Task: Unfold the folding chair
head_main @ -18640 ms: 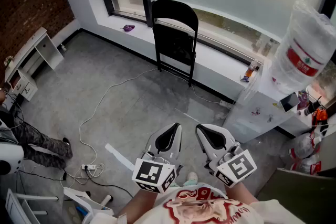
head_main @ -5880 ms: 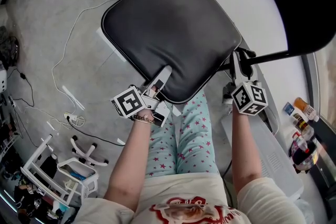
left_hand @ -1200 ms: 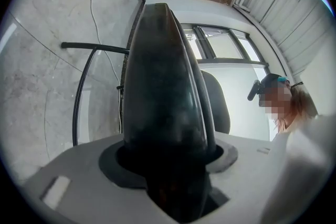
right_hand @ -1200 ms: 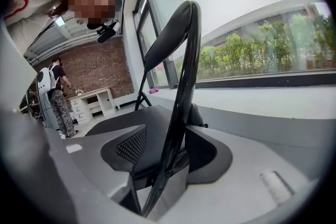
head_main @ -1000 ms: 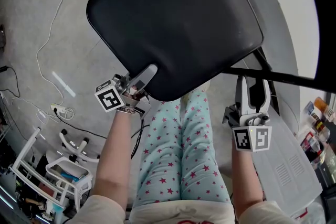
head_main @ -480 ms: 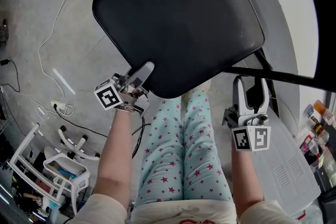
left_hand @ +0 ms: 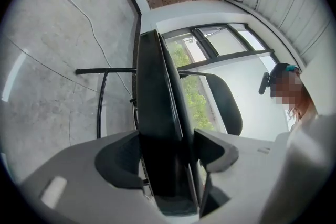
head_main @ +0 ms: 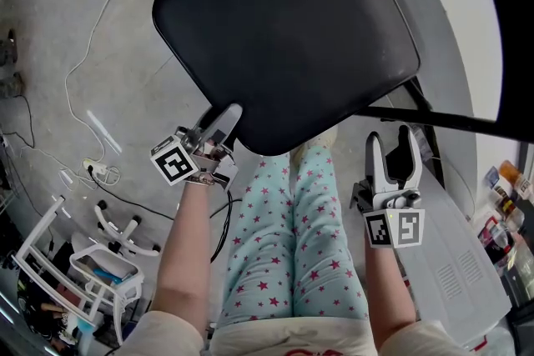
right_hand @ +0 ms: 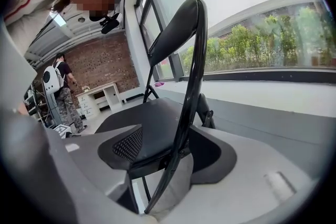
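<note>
The black folding chair's padded seat (head_main: pixel 284 29) fills the top of the head view, lying roughly flat. My left gripper (head_main: pixel 227 114) is shut on the seat's front edge; in the left gripper view the seat (left_hand: pixel 155 102) runs edge-on between the two jaws of that gripper (left_hand: pixel 165 139). My right gripper (head_main: pixel 390 137) is open just below the chair's black frame tube (head_main: pixel 442 122). Its jaws have just been closing a little. In the right gripper view the tube (right_hand: pixel 191 71) runs between the jaws of that gripper (right_hand: pixel 176 144), and neither pad presses on it. The backrest (right_hand: pixel 173 34) rises behind.
My legs in star-print trousers (head_main: pixel 292 221) are under the seat. A white cable (head_main: pixel 75 87) and power strip (head_main: pixel 93 172) lie on the grey floor at left, beside a white rack (head_main: pixel 67 271). A white panel (head_main: pixel 455 263) and bottles (head_main: pixel 501 179) are at right.
The right gripper's jaws stand wider apart than a second ago, and it sits slightly lower in the picture. The left gripper keeps its hold on the seat edge, which has barely shifted.
</note>
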The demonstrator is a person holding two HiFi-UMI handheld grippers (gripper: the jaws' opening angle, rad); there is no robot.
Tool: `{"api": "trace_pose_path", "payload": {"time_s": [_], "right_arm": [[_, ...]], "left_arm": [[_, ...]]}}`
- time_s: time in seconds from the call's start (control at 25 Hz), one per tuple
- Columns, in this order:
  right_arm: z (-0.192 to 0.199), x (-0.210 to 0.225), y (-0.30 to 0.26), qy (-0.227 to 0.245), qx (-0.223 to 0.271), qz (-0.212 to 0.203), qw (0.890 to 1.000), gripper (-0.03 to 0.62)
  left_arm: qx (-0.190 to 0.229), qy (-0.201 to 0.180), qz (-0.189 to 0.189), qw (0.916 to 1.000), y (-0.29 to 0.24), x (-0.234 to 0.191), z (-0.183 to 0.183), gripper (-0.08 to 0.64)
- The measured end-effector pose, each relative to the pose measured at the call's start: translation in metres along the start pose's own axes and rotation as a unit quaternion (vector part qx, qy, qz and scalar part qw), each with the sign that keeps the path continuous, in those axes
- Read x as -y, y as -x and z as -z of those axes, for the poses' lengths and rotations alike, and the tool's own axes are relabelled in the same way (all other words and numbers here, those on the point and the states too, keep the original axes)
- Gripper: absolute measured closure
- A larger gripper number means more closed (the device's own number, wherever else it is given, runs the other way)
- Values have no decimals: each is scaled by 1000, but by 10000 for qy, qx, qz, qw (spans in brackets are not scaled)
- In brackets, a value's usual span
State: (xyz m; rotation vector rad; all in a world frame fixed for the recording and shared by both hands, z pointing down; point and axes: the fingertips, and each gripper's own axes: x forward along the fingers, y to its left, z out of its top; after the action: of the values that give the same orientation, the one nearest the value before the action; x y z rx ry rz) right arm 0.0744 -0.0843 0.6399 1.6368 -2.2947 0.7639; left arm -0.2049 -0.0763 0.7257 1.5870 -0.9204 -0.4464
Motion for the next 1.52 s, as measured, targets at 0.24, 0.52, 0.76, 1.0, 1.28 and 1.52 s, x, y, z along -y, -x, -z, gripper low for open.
{"api": "trace_pose_path", "payload": {"time_s": [0.24, 0.52, 0.76, 1.0, 1.28, 1.52], "right_arm": [[-5, -4, 6, -58, 63, 1, 10000, 299], [-33, -18, 15, 251, 352, -278, 9987, 423], [-77, -38, 21, 434, 673, -419, 9959, 505], [-147, -69, 36, 572, 1023, -683, 9908, 531], [-245, -121, 54, 760, 1567, -1257, 9767, 558], [-311, -163, 82, 1087, 1839, -1533, 9648, 566]], "left_arm": [[65, 45, -110, 9999, 7, -3, -1, 265], [181, -180, -636, 9977, 25, -1, -4, 265], [560, -548, -1540, 9850, 59, 9, -14, 265], [191, -1363, -1134, 9840, 45, 132, -20, 291], [60, -2550, -409, 9660, -5, 298, -41, 320], [181, -3378, -50, 9410, -14, 402, -65, 423]]}}
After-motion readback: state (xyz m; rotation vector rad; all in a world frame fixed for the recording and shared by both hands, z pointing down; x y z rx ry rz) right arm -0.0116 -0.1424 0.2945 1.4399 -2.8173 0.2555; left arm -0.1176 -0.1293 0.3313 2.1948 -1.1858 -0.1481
